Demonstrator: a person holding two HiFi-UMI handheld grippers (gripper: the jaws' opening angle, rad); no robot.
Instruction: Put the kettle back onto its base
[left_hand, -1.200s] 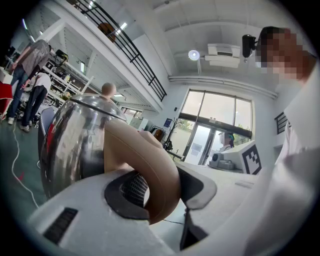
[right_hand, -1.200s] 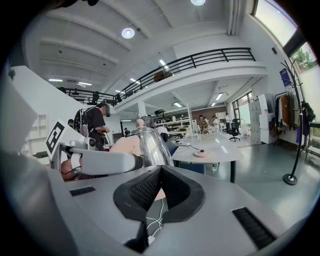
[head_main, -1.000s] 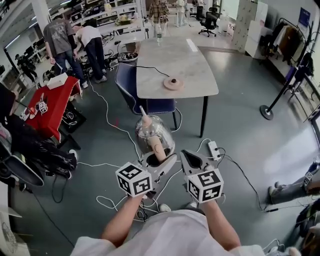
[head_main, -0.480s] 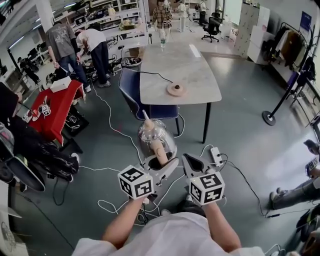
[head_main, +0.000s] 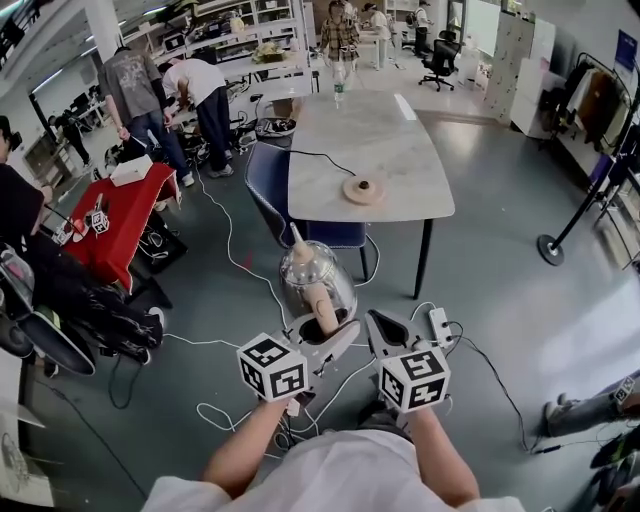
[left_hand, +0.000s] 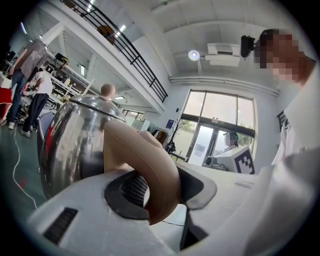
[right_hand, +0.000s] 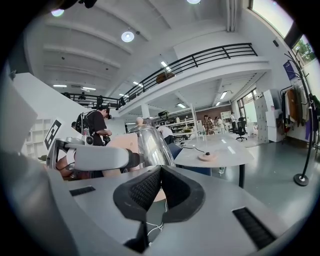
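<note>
Seen from above, a person stands on a grey floor with a gripper in each hand. The left gripper (head_main: 322, 335) has its jaws clamped on the curved tan handle (left_hand: 150, 165) of a shiny metal kettle (head_main: 316, 278), with one pad on each side of the handle. The kettle hangs in the air straight ahead of this gripper, upright, with a round tan lid knob (left_hand: 107, 90) on top.

The right gripper (head_main: 377, 324) is just to the right of the left one and apart from the kettle. Its two dark pads (right_hand: 142, 192) are pressed together with nothing between them. A white power strip (head_main: 440, 325) lies on the floor to its right.

Well ahead of both grippers, and slightly to the right, stands a pale table (head_main: 400, 140). The round tan base (head_main: 363, 188) sits on the near part of the tabletop, well apart from the kettle. A blue chair (head_main: 268, 180) is tucked against the table's left side.

Far to the left of the left gripper is a low red table (head_main: 120, 210). Several people stand beyond it.
</note>
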